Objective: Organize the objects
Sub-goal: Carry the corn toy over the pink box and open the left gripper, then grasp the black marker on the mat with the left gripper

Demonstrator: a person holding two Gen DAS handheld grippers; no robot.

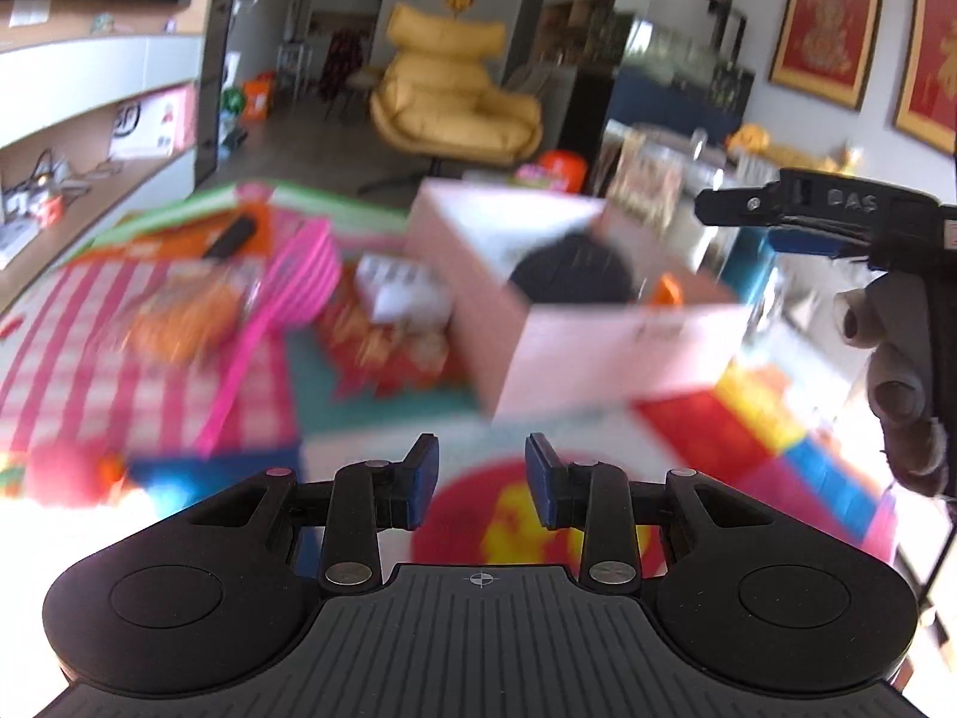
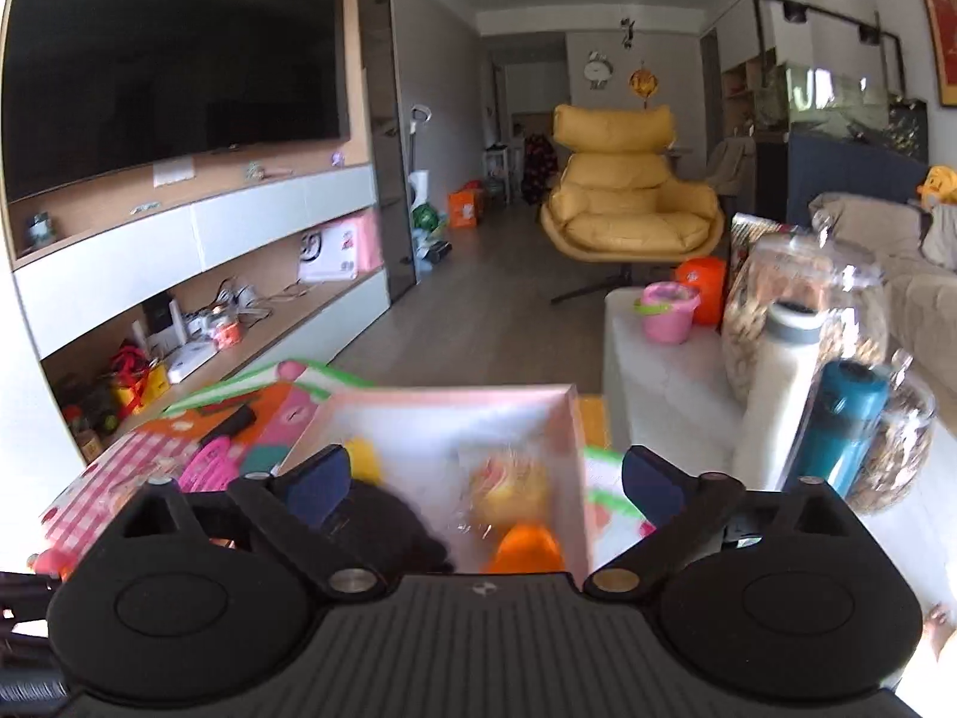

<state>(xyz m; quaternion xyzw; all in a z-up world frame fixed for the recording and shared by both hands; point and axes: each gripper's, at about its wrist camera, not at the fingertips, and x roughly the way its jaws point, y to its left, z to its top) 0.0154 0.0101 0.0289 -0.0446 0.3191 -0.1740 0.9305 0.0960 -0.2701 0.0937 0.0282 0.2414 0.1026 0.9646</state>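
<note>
A pale pink open box point(image 1: 622, 347) stands on a colourful play mat point(image 1: 735, 437). In it lie a black object point(image 1: 571, 269) and an orange piece point(image 1: 667, 290). My left gripper point(image 1: 483, 481) hovers just short of the box, its blue pads apart with nothing between them. The right gripper point(image 1: 738, 203), held by a gloved hand point(image 1: 897, 371), reaches in from the right above the box's far corner. In the right wrist view the right gripper point(image 2: 485, 478) stands wide open over the box point(image 2: 454, 413), above the black object point(image 2: 389, 520), a clear-wrapped yellow item point(image 2: 508, 484) and the orange piece point(image 2: 526, 544).
Left of the box lie a pink slotted toy point(image 1: 299, 281), a pink checked cloth point(image 1: 119, 371) and blurred small items. A white low table point(image 2: 652, 383) on the right bears a pink bucket point(image 2: 667, 311), jars, a white bottle point(image 2: 777, 383) and a teal bottle point(image 2: 849, 419). Shelving runs along the left.
</note>
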